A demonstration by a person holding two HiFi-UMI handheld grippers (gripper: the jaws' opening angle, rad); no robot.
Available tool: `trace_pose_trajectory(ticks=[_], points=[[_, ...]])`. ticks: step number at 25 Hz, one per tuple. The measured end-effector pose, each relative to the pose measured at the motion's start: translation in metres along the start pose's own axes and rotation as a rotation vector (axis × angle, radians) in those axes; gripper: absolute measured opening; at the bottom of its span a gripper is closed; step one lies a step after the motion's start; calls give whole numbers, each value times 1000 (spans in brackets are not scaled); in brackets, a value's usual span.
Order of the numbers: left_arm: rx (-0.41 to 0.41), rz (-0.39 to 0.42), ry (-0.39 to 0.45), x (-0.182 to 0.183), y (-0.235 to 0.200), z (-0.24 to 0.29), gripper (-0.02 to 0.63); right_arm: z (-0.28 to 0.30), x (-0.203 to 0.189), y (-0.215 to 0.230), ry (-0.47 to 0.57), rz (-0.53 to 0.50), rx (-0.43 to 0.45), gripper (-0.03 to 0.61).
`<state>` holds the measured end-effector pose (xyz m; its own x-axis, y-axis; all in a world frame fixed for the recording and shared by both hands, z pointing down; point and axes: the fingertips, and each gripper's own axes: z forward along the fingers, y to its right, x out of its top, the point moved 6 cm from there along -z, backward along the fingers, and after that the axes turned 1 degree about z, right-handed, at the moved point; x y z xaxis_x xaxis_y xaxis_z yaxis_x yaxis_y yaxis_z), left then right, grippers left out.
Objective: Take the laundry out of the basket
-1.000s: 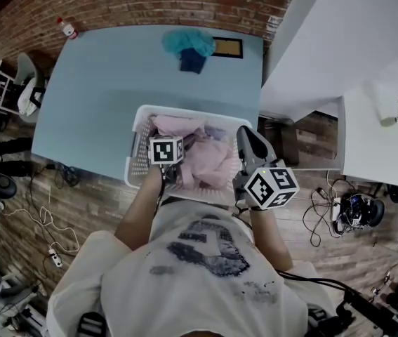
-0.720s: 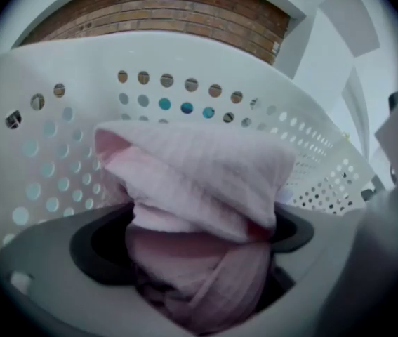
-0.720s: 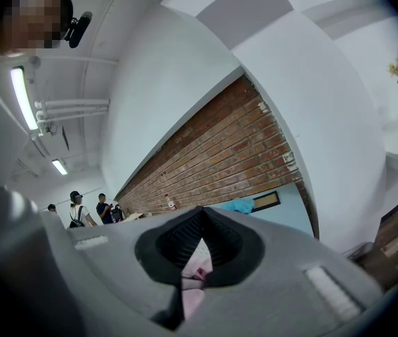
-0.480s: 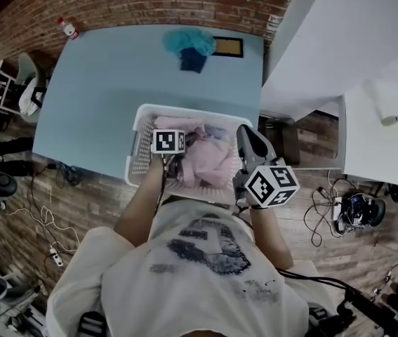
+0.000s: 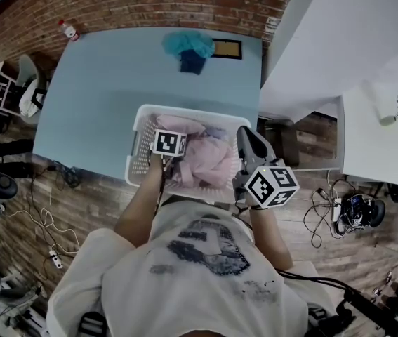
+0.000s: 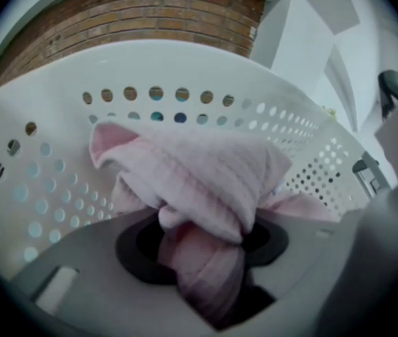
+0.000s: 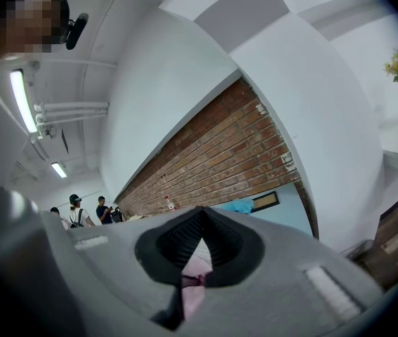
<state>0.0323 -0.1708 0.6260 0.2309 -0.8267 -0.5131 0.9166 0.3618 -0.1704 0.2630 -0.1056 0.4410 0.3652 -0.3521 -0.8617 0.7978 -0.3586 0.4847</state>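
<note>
- Head view: a white perforated basket [image 5: 137,149] stands on the near edge of a light-blue table [image 5: 107,90].
- Pink laundry [image 5: 209,161] fills the middle and right of the basket.
- The left gripper [image 5: 174,156] is down inside the basket at its left-centre, with its marker cube uppermost and touching the pink laundry.
- The right gripper [image 5: 249,142] is at the basket's near-right corner, above the rim and pointing away from the person.
- At the far end of the table lie a teal cloth [image 5: 188,42], a dark blue cloth [image 5: 192,62] just beside it and a dark framed panel [image 5: 227,48].
- A bottle [image 5: 67,29] stands at the far-left corner, in front of a brick wall [image 5: 149,2].
- Left gripper view: the left gripper [image 6: 206,244] is clamped on a bunched fold of the pink laundry [image 6: 199,177]. The fold passes between both jaw pads and rises in front of the basket's [image 6: 58,181] holed wall.
- Right gripper view: the jaw tips of the right gripper [image 7: 200,244] meet, with nothing clamped between them.
- A sliver of pink laundry [image 7: 195,290] shows through the narrow gap lower down.
- Beyond the jaws are the brick wall [image 7: 220,153], the teal cloth [image 7: 241,206] and two people [image 7: 90,210] in the distance.
</note>
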Motion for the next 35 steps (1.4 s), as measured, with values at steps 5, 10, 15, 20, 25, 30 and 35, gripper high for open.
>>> trace_pose_trajectory(ticks=[5, 10, 15, 20, 25, 30, 35], points=[[-43, 20, 20, 4, 6, -10, 196, -4, -2, 2, 3, 12, -5, -3], [-55, 45, 61, 9, 12, -25, 193, -7, -2, 0, 2, 15, -2, -3], [-70, 79, 120, 17, 25, -51, 193, -10, -4, -4, 5, 24, 9, -3], [-113, 96, 219, 31, 36, -82, 193, -9, -7, -10, 10, 30, 20, -3], [-118, 138, 320, 44, 37, -120, 192, -10, -5, -25, 25, 9, 19, -3], [-148, 160, 422, 59, 32, -152, 192, -4, 1, -43, 52, -24, 0, -3], [-211, 189, 487, 74, 15, -184, 190, 8, 3, -73, 85, -56, -35, -3]])
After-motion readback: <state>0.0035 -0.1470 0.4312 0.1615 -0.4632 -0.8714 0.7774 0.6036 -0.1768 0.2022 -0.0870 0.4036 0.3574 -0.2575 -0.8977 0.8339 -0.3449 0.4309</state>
